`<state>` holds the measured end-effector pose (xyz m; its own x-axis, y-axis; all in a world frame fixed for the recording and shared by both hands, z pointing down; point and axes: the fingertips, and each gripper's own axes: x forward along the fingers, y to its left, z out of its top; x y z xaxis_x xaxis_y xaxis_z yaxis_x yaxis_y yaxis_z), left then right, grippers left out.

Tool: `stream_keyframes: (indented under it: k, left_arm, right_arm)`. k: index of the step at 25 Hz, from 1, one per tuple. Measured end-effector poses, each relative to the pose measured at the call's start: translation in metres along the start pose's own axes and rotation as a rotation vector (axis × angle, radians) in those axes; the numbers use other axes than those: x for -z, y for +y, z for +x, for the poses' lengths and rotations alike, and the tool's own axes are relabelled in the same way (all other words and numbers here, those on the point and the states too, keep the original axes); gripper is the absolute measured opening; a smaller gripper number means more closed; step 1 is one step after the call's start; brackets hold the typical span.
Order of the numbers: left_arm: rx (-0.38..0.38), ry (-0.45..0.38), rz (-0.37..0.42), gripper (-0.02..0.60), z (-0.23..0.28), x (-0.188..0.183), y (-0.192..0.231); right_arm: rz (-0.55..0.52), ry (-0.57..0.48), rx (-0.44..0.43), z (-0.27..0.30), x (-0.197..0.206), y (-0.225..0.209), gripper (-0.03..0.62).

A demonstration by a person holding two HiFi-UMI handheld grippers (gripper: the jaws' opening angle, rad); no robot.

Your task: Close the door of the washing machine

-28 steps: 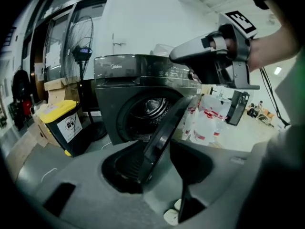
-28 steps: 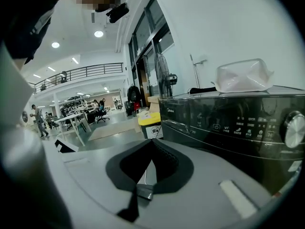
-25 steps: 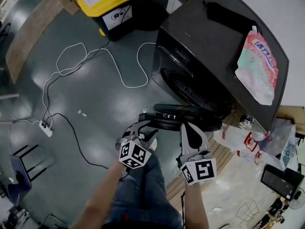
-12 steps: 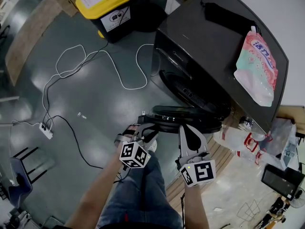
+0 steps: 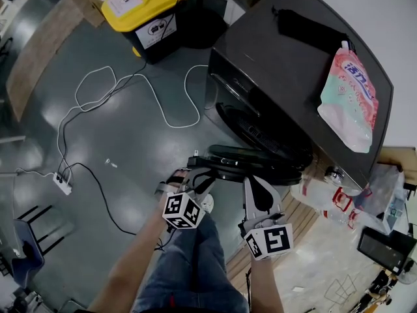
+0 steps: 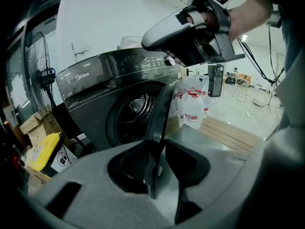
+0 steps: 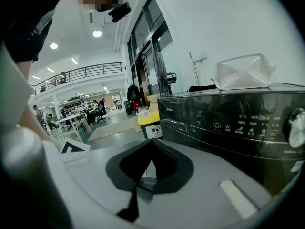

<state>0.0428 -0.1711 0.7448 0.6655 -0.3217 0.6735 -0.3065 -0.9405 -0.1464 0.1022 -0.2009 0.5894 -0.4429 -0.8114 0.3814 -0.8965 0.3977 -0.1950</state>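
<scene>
Both my forearms reach forward, side by side, toward the front of the washing machine (image 5: 287, 77). My left hand-held gripper (image 6: 155, 142) tilts down and is rolled to one side. Its jaws have just been closing and now clasp the rim of the door (image 5: 254, 162), one pad on each face. The door stands open, swung out in front of the machine's drum opening. My right hand-held gripper (image 7: 152, 141) is clenched, tips together, nothing between. It sits just beside the door's rim; contact not discernible.

Dim head view with ceiling-light glare on the floor (image 5: 130, 145); both gripper views bulge, dark-cornered.
</scene>
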Motion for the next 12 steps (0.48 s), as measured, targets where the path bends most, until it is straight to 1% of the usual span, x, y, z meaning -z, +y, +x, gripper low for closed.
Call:
stream_keyframes:
  k: [6,12]
  left_arm:
    - [-0.021,0.0,0.027,0.112,0.015,-0.007,0.033]
    - [-0.027,-0.004,0.044,0.114,0.035,-0.018,0.066]
  right_arm:
    - [0.001,-0.009,0.009,0.008,-0.007,-0.013,0.008]
    - [0.001,-0.016,0.006,0.021,-0.015,-0.026,0.008]
